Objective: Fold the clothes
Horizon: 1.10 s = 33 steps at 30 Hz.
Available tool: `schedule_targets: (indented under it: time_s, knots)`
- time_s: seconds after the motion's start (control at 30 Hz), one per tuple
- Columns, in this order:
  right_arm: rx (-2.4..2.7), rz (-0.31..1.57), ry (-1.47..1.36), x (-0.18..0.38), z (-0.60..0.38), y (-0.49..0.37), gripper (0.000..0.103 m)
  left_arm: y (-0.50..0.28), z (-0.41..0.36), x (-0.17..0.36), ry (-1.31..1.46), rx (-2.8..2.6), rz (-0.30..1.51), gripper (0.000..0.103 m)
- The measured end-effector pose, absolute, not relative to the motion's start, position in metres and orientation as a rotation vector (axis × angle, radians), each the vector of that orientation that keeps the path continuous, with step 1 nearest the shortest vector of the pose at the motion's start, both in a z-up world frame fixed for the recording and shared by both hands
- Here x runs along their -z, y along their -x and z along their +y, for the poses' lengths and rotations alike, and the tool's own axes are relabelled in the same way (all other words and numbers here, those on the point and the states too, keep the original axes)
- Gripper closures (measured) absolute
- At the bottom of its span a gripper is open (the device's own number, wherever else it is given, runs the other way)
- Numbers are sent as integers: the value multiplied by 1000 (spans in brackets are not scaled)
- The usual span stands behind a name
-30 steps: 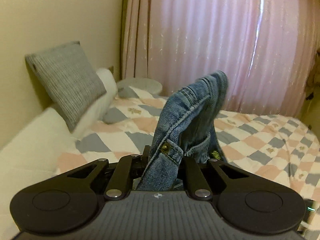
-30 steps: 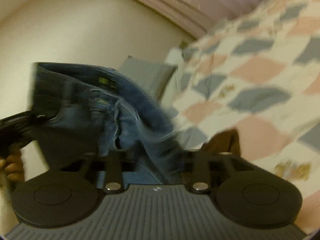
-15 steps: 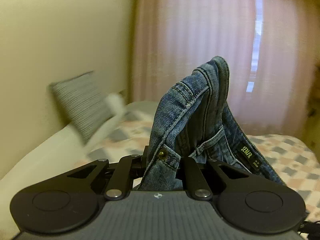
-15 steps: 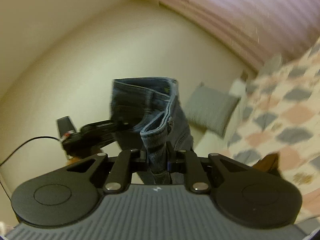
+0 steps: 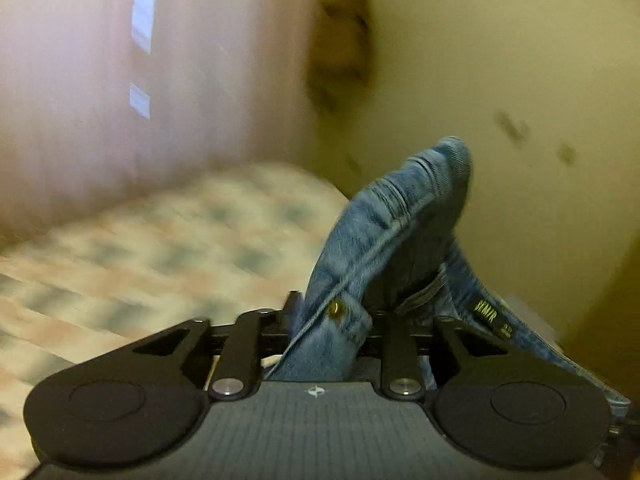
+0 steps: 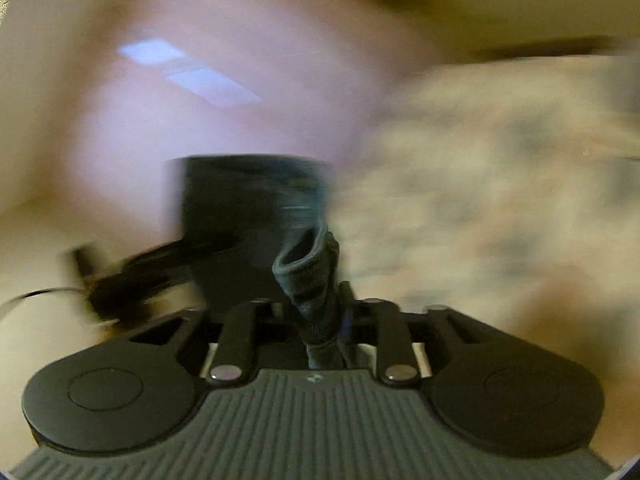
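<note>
Left gripper (image 5: pixel 328 320) is clamped on the waistband of the jeans (image 5: pixel 392 232), right at the brass button (image 5: pixel 336 308); denim bunches up between the fingers and rises in a fold above them, tilted to the right. A dark label with yellow lettering (image 5: pixel 486 316) shows on the denim just right of the grip, and more fabric trails off toward the lower right edge. Right gripper (image 6: pixel 322 320) is closed on a narrow rolled edge of the same jeans (image 6: pixel 308 276); the rest of the garment hangs as a dark blurred mass above and to the left of the fingers. So the jeans are held in the air by both tools, off the bed. In the right wrist view the other gripper (image 6: pixel 136 276) shows as a dark smear at left, touching the denim, with a cable (image 6: pixel 36 294) running off the left edge. Background is heavily motion-blurred in both views: pink curtain (image 5: pixel 80 120) with a bright slit of window light, checked pink-and-grey bedspread (image 5: pixel 140 248) below it, yellowish wall (image 5: pixel 540 80) to the right. A brown blurred shape (image 5: pixel 344 48) sits on that wall near the curtain edge; can't tell what it is.
</note>
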State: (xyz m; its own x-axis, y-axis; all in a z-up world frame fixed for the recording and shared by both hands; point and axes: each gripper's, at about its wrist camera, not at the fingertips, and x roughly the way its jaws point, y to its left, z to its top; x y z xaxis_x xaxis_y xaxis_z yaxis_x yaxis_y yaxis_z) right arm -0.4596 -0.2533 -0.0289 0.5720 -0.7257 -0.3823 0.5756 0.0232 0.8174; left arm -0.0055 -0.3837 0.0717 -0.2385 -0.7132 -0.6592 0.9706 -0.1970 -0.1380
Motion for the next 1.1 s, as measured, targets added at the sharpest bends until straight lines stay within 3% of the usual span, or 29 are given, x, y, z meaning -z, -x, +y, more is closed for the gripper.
schedule_targets:
  time_s: [0.1,0.17,0.2,0.23,0.33,0.43,0.57,0.67,0.83,1.1]
  knots:
    - [1242,-99,-1318,69,-238,552,65,59,-395,-19,-703,1723,708,70]
    - [1289,-71,-1348,84,-226,580,59,79,-386,14,-802,1713,722,58]
    - [1309,-54,-1362,90,-220,591,58,81,-379,32,-844,1706,751,44]
    - [1322,-39,-1379,98,-215,600,58,81,-374,48,-889,1687,795,43]
    - [1289,24,-1422,121,-213,593,58,81,-366,89,-989,1620,852,46]
    - [1189,200,-1353,143,-230,553,58,75,-342,96,-940,1597,888,45]
    - [1089,449,-1133,153,-258,481,57,39,-296,105,-848,1484,930,41]
    - [1076,644,-911,146,-270,440,45,4,-252,132,-845,1344,950,41]
    - [1045,909,-620,165,-303,383,43,-62,-170,175,-883,1122,990,41]
    - [967,1235,-279,239,-353,292,29,-132,-112,255,-1177,907,763,40]
